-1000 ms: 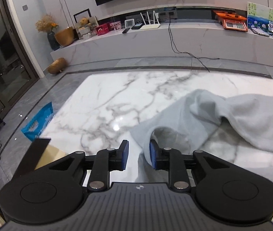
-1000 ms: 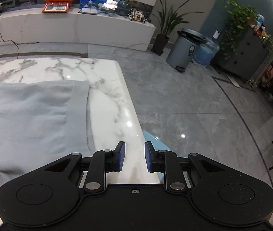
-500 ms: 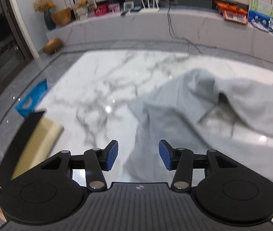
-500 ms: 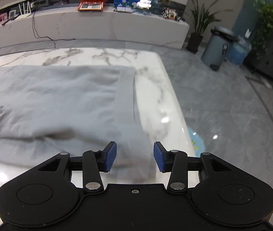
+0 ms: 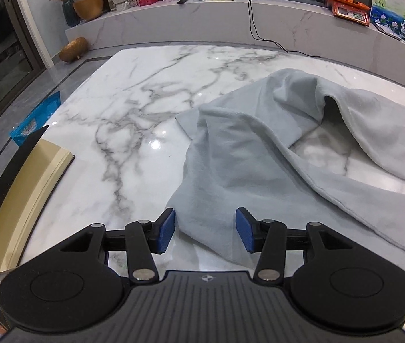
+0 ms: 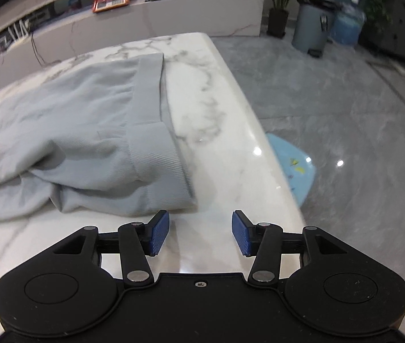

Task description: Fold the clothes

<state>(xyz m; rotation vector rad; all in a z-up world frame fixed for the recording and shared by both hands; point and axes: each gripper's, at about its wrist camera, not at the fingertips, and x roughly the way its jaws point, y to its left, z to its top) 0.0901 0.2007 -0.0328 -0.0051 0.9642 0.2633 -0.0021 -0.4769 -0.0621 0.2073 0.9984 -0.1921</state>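
A light grey sweatshirt (image 5: 248,154) lies rumpled on the white marble table (image 5: 134,108). In the left wrist view a fold of it reaches down between the fingers of my left gripper (image 5: 205,230), which is open and holds nothing. In the right wrist view the same sweatshirt (image 6: 82,131) shows its ribbed hem (image 6: 159,154), partly folded over. My right gripper (image 6: 200,233) is open and empty, just in front of the hem's near corner, close to the table's right edge.
An open book (image 5: 28,188) lies at the table's left edge. A blue packet (image 5: 35,120) lies on the floor to the left, a light blue item (image 6: 294,165) on the floor to the right. A long marble shelf (image 5: 231,20) runs behind. A bin (image 6: 312,23) stands far right.
Both grippers have opened wide and let go of the sweatshirt. The cloth has dropped onto the table and both grippers have pulled back from it.
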